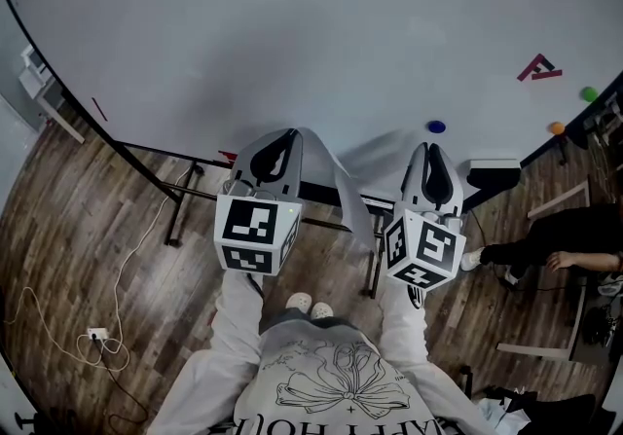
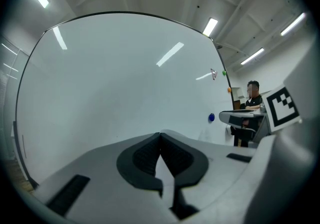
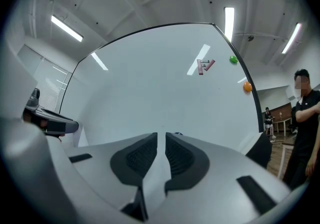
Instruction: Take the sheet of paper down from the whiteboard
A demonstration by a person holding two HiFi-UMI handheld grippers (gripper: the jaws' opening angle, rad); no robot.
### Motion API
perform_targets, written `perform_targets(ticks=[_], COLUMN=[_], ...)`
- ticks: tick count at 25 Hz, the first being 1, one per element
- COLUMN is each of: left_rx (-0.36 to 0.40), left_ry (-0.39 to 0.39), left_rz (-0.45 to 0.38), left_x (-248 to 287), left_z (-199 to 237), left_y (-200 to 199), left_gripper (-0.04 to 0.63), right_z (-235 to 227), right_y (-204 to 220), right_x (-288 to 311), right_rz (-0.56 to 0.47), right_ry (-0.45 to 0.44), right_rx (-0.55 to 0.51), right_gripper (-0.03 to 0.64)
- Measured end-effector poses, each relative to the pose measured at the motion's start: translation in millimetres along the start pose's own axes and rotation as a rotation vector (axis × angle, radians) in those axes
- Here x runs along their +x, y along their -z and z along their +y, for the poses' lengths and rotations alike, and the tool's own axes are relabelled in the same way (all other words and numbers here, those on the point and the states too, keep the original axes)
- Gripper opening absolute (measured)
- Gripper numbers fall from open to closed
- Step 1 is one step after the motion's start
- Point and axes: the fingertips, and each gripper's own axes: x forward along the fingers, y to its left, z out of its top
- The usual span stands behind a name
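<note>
A pale sheet of paper (image 1: 343,182) sags in a curve in front of the lower edge of the whiteboard (image 1: 292,24), between my two grippers. My left gripper (image 1: 289,135) is shut on the sheet's left end; in the left gripper view its pads (image 2: 150,153) meet at the tip with a strip of paper (image 2: 167,172) behind them. My right gripper (image 1: 431,147) is at the sheet's right end. In the right gripper view a narrow gap shows between its pads (image 3: 142,155), with the paper (image 3: 155,175) running into it.
On the board are a blue magnet (image 1: 436,126), a red mark (image 1: 538,68), a green magnet (image 1: 589,92) and an orange magnet (image 1: 556,128). A white-and-dark block (image 1: 492,173) sits at the board's lower edge. A person (image 1: 555,250) sits at right. A cable (image 1: 97,336) lies on the floor.
</note>
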Motion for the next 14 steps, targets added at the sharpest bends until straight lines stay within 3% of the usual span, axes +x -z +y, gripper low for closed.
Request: perform_targets(ticks=[14], left_rx=[0.004], left_ry=[0.011], left_rz=[0.005], left_x=[1.2], left_z=[-8.1], left_y=[2.9], left_gripper=[0.005], right_z=[-16.4], right_y=[3.4], right_x=[-4.3], right_rz=[0.001], right_ry=[0.033], right_rx=[0.011], right_gripper=[0.048])
